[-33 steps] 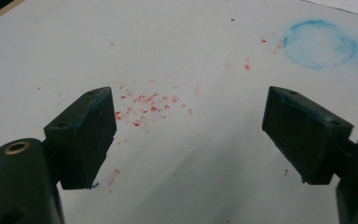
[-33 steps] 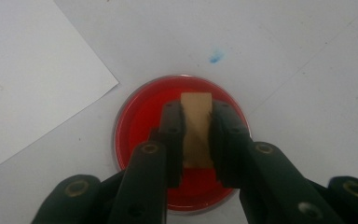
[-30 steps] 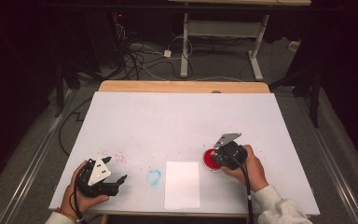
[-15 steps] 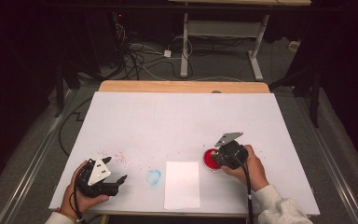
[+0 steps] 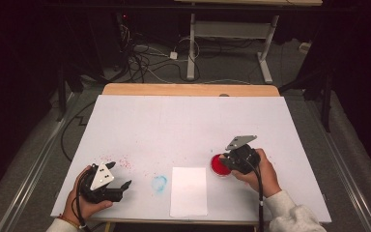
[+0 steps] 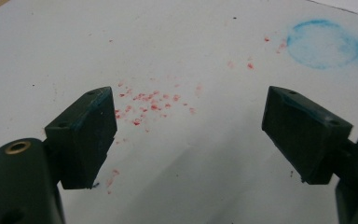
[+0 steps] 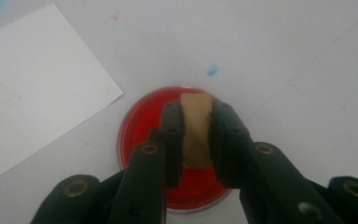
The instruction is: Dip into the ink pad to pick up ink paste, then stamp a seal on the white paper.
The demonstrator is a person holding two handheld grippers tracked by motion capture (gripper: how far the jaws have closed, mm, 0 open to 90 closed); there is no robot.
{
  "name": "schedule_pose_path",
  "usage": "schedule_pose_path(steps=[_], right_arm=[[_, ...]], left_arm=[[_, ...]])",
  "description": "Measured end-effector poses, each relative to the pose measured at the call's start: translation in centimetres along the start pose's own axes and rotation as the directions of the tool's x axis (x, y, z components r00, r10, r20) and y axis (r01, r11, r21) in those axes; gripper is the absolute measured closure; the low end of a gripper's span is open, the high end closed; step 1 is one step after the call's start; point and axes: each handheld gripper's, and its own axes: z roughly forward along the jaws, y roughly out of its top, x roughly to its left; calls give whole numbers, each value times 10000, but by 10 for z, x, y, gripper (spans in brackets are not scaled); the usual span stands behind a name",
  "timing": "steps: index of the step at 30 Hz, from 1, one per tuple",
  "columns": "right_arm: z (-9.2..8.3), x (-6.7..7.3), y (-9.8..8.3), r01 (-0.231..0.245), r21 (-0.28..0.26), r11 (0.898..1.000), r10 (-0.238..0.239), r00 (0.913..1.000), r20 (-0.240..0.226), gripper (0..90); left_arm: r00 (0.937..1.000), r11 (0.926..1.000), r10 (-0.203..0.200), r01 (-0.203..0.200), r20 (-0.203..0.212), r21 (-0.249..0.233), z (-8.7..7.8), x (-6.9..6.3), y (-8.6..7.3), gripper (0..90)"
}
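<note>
Spreading across most of the high view, the white table [image 5: 183, 121] is carrying everything I am working with. Near its front edge a white paper sheet [image 5: 189, 191] is lying flat, with a faint blue ring stain [image 5: 159, 183] just to its left. Right of the sheet, the red ink pad [image 7: 186, 154] is sitting under my right gripper [image 7: 196, 135], which is clamping a small tan wooden stamp [image 7: 196, 128] over it. My left gripper [image 6: 189, 135] is resting wide apart, holding nothing, above red specks [image 6: 149, 105].
</note>
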Motion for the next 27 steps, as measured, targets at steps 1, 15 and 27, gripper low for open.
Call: schedule_pose_path(steps=[1,15,27], right_arm=[[-3,0,1,4,-146,9999,-4,10000,31,762],[-27,-5,4,-127,-872,9961,157,9993,334,761],[-45,-3,9,-65,-1761,9844,151,9987,479,761]], left_arm=[[10000,10000,-3,3,4,-1,0,0,0,171],[10000,10000,-44,43,-80,-21,-4,-1,-1,171],[9999,9999,77,-75,-130,133,-2,-2,-1,171]])
